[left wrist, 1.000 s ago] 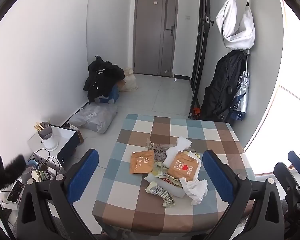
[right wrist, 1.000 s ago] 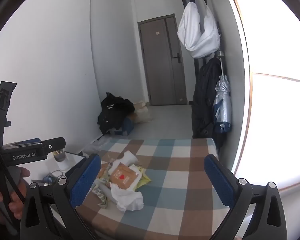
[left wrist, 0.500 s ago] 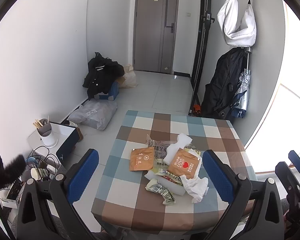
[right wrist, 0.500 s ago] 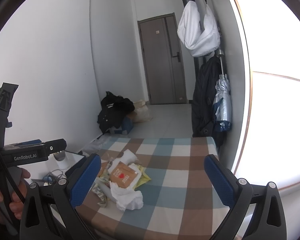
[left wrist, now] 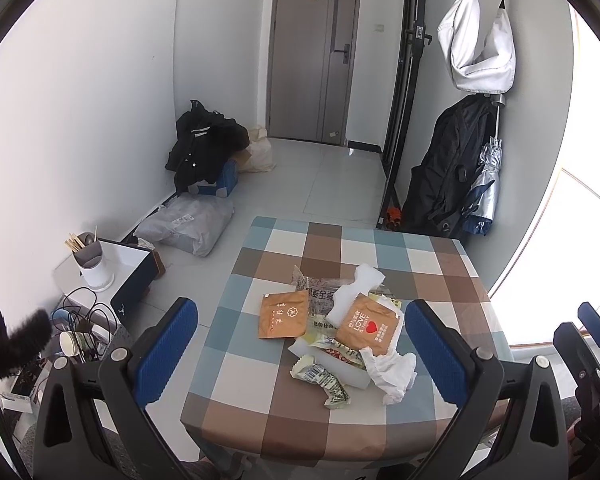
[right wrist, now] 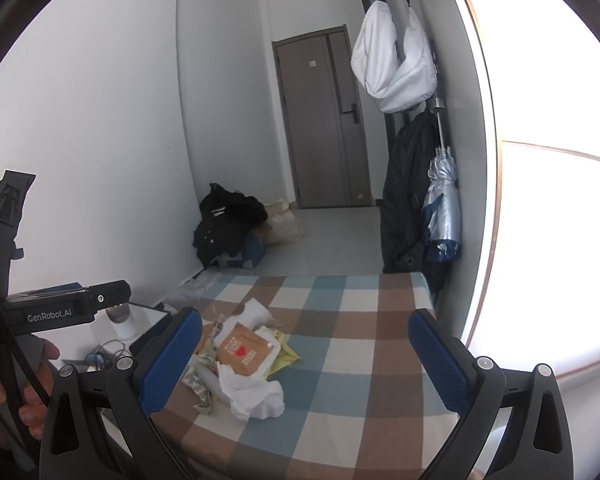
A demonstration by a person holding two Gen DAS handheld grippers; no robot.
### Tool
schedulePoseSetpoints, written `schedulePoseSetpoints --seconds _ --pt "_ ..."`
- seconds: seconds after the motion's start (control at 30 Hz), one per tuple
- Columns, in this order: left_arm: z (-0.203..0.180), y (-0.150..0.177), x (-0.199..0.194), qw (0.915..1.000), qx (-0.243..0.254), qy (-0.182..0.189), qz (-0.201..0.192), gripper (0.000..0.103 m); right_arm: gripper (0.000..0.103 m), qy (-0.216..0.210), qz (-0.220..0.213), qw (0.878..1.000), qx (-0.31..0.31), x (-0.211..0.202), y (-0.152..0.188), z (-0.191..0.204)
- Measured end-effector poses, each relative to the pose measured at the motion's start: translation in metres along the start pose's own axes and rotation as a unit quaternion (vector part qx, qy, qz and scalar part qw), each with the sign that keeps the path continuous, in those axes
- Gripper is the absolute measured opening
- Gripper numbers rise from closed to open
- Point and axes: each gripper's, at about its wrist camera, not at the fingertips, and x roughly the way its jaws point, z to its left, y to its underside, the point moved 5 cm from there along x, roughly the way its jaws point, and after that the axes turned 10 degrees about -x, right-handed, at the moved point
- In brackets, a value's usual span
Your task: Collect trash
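Both the left gripper [left wrist: 300, 344] and right gripper [right wrist: 305, 354], jaws wide apart and empty, have edged closer above the checked table [left wrist: 432, 276], where the heap of wrappers [left wrist: 340, 328] lies untouched mid-cloth, collection not yet begun.

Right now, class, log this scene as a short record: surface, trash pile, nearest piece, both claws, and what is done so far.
Surface: checked tablecloth on a small table.
Trash pile: brown heart-print packet, orange packet, clear printed wrapper, all heaped together.
Nearest piece: crumpled white tissue, beside a crinkled green snack wrapper.
Left claw: open, empty, hovering above the pile.
Right claw: open, empty, above the table.
Progress: nothing picked up yet.
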Motion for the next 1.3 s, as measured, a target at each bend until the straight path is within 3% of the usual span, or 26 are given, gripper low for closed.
schedulePoseSetpoints --seconds 1.3 --pt "0.007 0.005 0.009 0.9996 -0.010 0.007 0.026 0.102 0.103 -0.008 0.009 1.000 0.008 0.002 0.003 0.001"
